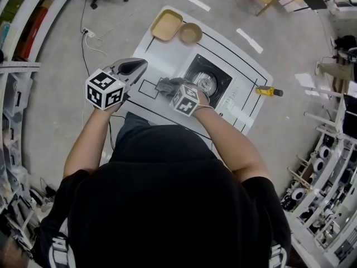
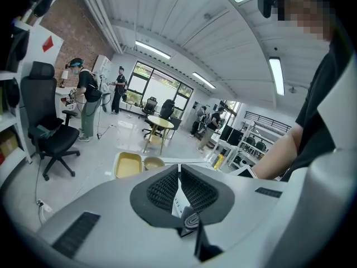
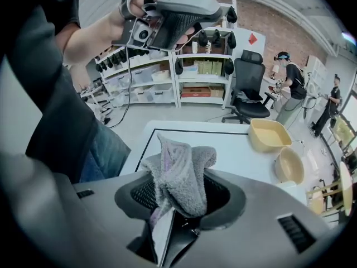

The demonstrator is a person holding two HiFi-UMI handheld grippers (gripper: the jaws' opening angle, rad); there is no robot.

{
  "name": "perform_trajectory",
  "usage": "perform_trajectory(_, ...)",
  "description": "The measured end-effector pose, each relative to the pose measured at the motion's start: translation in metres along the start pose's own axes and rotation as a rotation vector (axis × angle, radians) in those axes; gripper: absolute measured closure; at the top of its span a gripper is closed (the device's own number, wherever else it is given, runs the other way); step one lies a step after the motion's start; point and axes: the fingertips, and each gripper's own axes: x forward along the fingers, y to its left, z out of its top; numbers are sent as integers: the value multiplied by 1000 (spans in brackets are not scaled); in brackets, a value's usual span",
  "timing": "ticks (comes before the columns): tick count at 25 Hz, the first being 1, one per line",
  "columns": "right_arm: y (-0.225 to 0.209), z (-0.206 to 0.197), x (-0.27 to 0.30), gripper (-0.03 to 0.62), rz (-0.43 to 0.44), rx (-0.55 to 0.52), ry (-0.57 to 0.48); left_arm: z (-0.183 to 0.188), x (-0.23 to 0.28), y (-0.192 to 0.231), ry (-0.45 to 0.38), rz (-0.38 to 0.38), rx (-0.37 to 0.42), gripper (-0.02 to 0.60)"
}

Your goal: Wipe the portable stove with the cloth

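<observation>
Right hand-held gripper (image 3: 178,193): clamped on the grey cloth (image 3: 181,166), held just left of the portable stove (image 1: 207,81).
Left hand-held gripper (image 2: 179,175): jaws narrow, nothing gripped, farther left.

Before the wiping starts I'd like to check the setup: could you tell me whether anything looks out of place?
Nothing looks spilled or damaged. Only the screwdriver stands out: it lies at the edge of the table, right of the stove, and seems to overhang it.
</observation>
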Motion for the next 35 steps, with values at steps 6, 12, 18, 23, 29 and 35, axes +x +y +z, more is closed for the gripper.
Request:
perform_trajectory(6, -17, -1, 0, 388, -11, 27, -11, 0, 8, 7, 8, -1, -7, 546)
perform_trajectory(12, -65, -5, -6, 388, -62, 117, -33, 1, 17, 10, 27, -13, -13, 548)
perform_trajectory(18, -119, -13, -10, 388, -113, 209, -65, 1, 30, 14, 50, -19, -17, 548)
perform_trajectory(23, -157, -21, -13, 388, -150, 273, -85, 1, 37, 18, 67, -20, -18, 546)
perform_trajectory(29, -198, -29, -20, 388, -189, 418, -150, 2, 46, 19, 90, -27, -14, 548)
perform_trajectory(35, -235, -41, -30, 388, -213, 596, -251, 5, 49, 22, 108, -24, -12, 548)
